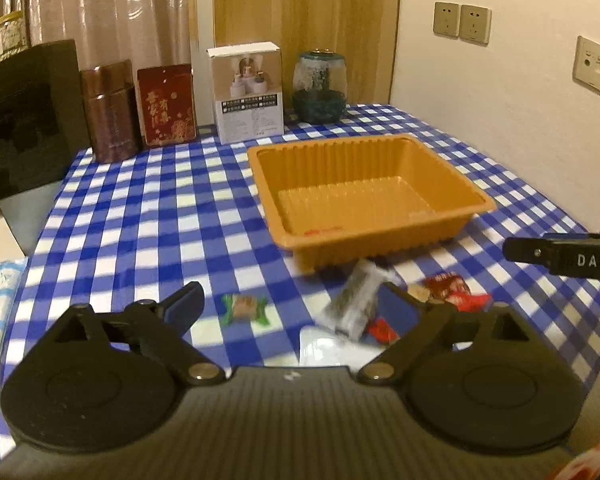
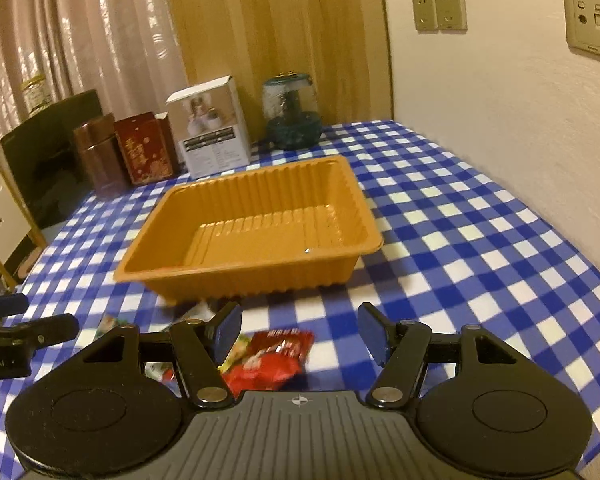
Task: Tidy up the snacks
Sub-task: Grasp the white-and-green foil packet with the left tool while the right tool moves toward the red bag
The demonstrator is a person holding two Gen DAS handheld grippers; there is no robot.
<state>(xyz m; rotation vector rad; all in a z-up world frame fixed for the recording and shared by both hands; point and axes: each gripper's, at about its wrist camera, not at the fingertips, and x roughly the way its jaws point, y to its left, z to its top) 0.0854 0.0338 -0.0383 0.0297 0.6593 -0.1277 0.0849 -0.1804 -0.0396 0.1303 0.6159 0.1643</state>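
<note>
An empty orange plastic tray (image 1: 384,236) sits on the blue checked tablecloth; it also shows in the right wrist view (image 2: 260,280). Several wrapped snacks lie in front of it: a green-wrapped candy (image 1: 245,308), a grey-silver packet (image 1: 358,300), red packets (image 1: 454,290). My left gripper (image 1: 296,304) is open above the snacks, with the grey packet near its right finger. My right gripper (image 2: 298,332) is open, just above a red packet (image 2: 274,360). Its tip shows at the right of the left wrist view (image 1: 560,256).
At the table's back edge stand a brown tin (image 1: 110,112), a red tin (image 1: 166,106), a white box (image 1: 248,92) and a glass jar (image 1: 319,88). A black panel (image 1: 24,120) stands at the left. A wall (image 1: 500,120) borders the table's right side.
</note>
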